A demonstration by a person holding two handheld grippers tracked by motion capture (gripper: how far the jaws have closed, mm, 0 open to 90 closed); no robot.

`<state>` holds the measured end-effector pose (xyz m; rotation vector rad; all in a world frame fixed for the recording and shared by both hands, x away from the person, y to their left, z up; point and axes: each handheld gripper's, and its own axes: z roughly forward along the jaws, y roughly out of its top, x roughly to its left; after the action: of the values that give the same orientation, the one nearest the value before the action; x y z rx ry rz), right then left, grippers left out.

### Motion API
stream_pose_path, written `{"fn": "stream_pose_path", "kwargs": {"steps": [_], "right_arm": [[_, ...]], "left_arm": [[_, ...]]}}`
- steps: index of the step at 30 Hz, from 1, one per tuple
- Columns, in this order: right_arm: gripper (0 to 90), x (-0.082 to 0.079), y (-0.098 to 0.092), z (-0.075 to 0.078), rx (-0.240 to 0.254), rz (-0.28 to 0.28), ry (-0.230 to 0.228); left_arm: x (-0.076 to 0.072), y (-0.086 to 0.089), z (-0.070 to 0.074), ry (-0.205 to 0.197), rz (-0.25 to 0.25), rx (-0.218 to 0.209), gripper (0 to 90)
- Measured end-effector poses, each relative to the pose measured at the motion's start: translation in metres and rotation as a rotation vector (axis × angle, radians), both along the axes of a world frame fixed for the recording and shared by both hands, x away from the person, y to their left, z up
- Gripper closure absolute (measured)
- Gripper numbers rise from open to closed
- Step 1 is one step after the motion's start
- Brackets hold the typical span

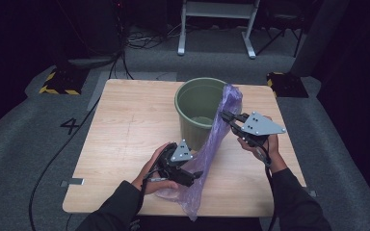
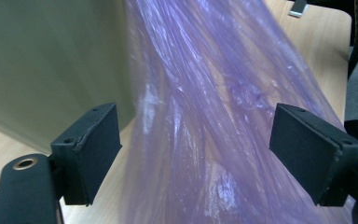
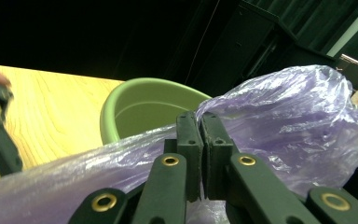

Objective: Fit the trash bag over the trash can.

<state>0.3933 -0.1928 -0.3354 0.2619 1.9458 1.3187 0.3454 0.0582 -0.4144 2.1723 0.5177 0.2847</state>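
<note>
A purple plastic bag (image 1: 218, 132) stretches from the rim of a green bucket (image 1: 197, 103) down to the table's front edge. My right gripper (image 1: 225, 116) is at the bucket's right side, shut on the bag's upper end; in the right gripper view its jaws (image 3: 203, 128) pinch the purple film (image 3: 289, 112) in front of the bucket (image 3: 140, 105). My left gripper (image 1: 196, 175) is low at the bag's lower part. In the left gripper view its pads (image 2: 92, 156) stand wide apart with the bag (image 2: 205, 116) between them, untouched, and the bucket wall (image 2: 51, 65) at the left.
The wooden table (image 1: 125, 130) has bare room on its left half. On the floor behind it stand white frame legs (image 1: 217, 29), black-and-yellow striped bases (image 1: 60, 82) and cables (image 1: 53, 159). A small grey bracket (image 1: 72, 182) sits at the table's front left corner.
</note>
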Motion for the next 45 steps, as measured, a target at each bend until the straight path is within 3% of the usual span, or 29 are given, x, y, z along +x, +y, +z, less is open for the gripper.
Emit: {"fn": "stream_pose_path", "kwargs": {"steps": [7,13,14,16,21,23,27,31,34,38,40,43,45], "right_arm": [[88.1,-0.002,0.006,0.007,0.009,0.046,-0.017],[87.9,-0.001,0.01,0.013,0.022,0.084,-0.021],[87.9,0.0,0.011,0.014,0.023,0.094,-0.018],[87.8,0.001,0.012,0.014,0.02,0.091,-0.015],[87.3,0.008,0.008,0.012,0.041,0.076,0.019],[87.3,0.013,0.007,0.011,0.038,0.076,0.04],[84.2,0.022,0.007,0.014,0.053,0.068,0.077],[69.2,0.024,0.009,0.016,0.053,0.057,0.104],[46.4,0.024,0.011,0.017,0.043,0.035,0.139],[33.7,0.017,0.01,0.019,0.022,0.034,0.156],[39.6,0.011,0.006,0.02,0.019,0.047,0.146],[38.6,0.002,-0.007,0.024,0.05,0.056,0.132],[38.6,-0.002,-0.018,0.027,0.071,0.028,0.125]], "left_arm": [[0.015,-0.002,-0.013,0.04,0.01,-0.017,21.2],[0.026,-0.005,-0.023,0.042,0.034,-0.01,34.3],[0.027,-0.006,-0.025,0.042,0.024,-0.013,38.5],[0.028,-0.008,-0.027,0.01,0.02,0.013,55.5],[0.026,-0.008,-0.028,-0.034,0.0,0.011,80.8],[0.025,-0.005,-0.028,-0.059,0.004,0.01,87.1],[0.024,0.003,-0.025,-0.079,0.022,-0.038,89.0],[0.023,0.012,-0.022,-0.084,0.033,-0.069,89.4],[0.024,0.017,-0.022,-0.082,0.044,-0.083,89.5],[0.024,0.024,-0.021,-0.075,0.056,-0.091,89.6],[0.025,0.027,-0.021,-0.072,0.06,-0.095,89.6],[0.025,0.031,-0.022,-0.07,0.065,-0.094,89.6],[0.025,0.032,-0.023,-0.068,0.066,-0.094,89.6]]}}
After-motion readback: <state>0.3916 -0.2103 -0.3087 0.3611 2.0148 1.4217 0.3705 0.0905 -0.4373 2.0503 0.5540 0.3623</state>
